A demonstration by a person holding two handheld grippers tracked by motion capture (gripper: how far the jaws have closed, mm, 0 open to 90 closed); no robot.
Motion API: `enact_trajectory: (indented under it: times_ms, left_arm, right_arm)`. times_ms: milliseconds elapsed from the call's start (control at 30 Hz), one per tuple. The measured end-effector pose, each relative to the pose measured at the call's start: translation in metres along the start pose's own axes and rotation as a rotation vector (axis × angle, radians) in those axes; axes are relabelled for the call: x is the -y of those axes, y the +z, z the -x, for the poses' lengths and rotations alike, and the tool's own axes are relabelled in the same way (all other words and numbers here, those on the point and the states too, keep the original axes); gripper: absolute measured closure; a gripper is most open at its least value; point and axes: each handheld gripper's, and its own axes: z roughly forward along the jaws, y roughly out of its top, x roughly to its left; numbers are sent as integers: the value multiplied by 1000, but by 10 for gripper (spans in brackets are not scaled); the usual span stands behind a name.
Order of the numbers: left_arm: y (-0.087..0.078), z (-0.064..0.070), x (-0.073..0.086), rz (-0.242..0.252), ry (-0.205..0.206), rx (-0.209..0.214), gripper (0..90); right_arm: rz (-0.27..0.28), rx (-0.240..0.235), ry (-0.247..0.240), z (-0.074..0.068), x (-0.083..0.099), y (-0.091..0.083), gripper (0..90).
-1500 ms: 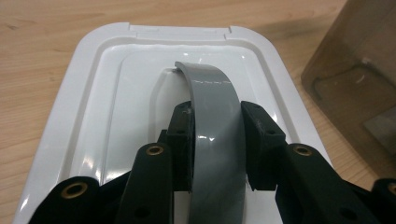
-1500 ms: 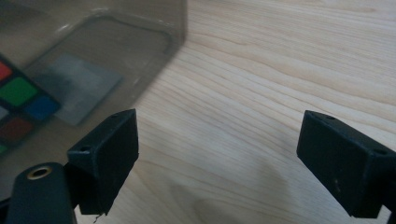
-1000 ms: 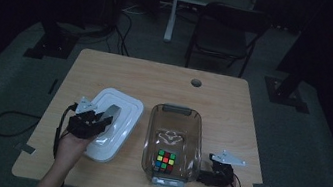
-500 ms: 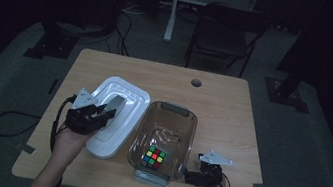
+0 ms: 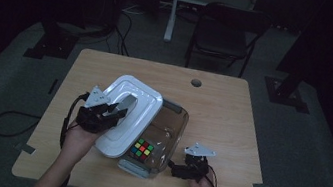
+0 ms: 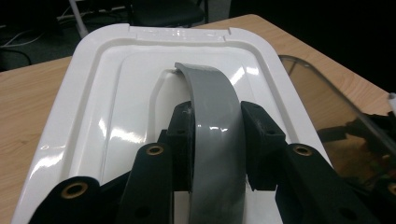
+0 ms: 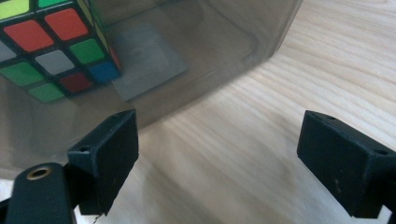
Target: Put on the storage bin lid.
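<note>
Lid (image 5: pixel 130 113) moved over bin (image 5: pixel 167 139); L gripper (image 6: pixel 212 140) clamps handle (image 6: pixel 212 135) | R gripper (image 7: pixel 217 154) wide, beside bin

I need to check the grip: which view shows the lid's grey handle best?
The left gripper view: the grey handle sits close up, clamped between the left tool jaws. The high view shows it small and dim. The right gripper view faces the box.

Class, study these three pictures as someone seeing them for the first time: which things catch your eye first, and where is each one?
The white lid stands out, tilted over the left side of the clear container, with the left tool clamped on its grey handle. Next comes the bright puzzle cube inside the container, near its front end. The right tool sits open on the wooden table, just right of the container.
</note>
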Motion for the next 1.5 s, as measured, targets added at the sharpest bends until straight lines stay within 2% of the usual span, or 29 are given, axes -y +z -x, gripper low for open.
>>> enact_trajectory:
  times_ms: [100, 200, 333, 433, 700, 967, 1300, 1500]
  left_arm:
    - [5, 3, -2, -4, 4, 8, 684]
    - [12, 6, -3, -11, 5, 17, 684]
    - [22, 13, -5, -26, 16, 31, 684]
    - [31, 19, -5, -40, 13, 43, 684]
    - [50, 38, -5, -67, 26, 74, 683]
    - [55, 51, -8, -78, 34, 91, 682]
    - [55, 58, -4, -68, 30, 101, 679]
    - [53, 61, 0, -55, 28, 82, 678]
  right_arm:
    - [0, -10, -2, -5, -7, 8, 127]
    - [8, -40, -15, -12, -12, 15, 126]
    - [5, -36, -41, -20, -14, 17, 125]
    - [3, -27, -37, -19, -13, 14, 126]
    - [20, 9, 6, -3, -8, 3, 126]
    - [33, 23, 17, 2, -9, -1, 125]
    - [34, 19, 19, 3, -9, -2, 126]
    - [32, 21, 20, 4, -8, -2, 125]
